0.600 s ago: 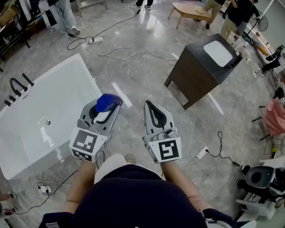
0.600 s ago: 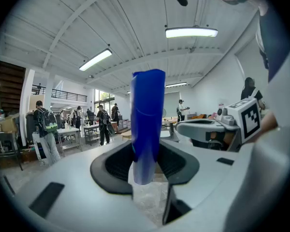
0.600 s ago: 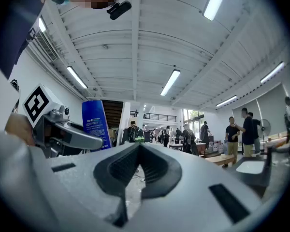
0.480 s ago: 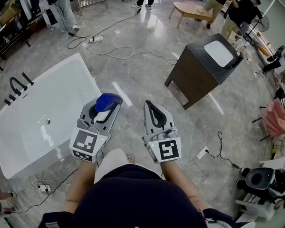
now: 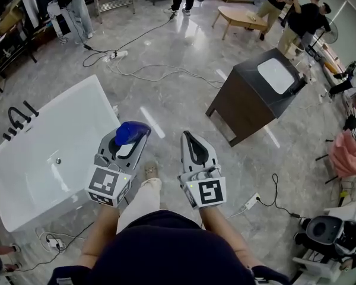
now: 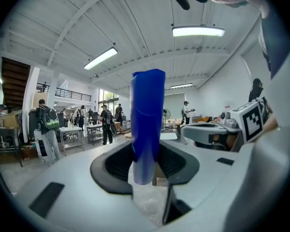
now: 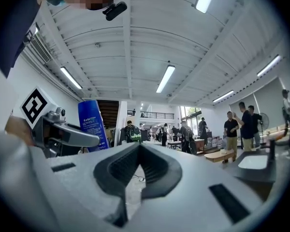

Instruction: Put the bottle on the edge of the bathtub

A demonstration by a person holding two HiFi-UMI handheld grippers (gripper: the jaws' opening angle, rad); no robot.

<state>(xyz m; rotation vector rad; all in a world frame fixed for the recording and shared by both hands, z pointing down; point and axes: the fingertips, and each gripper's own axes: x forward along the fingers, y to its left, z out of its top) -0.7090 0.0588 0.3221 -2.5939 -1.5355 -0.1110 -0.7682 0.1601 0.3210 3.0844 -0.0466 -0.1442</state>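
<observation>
Fingers of the left gripper [image 5: 129,141] clamp the bottle [image 5: 132,130]; right gripper [image 5: 188,137] shut, empty; a stride (foot [image 5: 150,171] now showing) carries it toward the tub [image 5: 77,129].

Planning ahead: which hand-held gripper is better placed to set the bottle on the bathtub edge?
Left. The left hand-held gripper holds the bottle, nearer the bathtub; the right hand-held gripper is empty.

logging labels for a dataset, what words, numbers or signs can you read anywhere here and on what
No text is readable.
Blue bottle: white print on its side, too blurred to read.
Left cube and right cube: black-and-white square marker patterns, no letters or numbers.
</observation>
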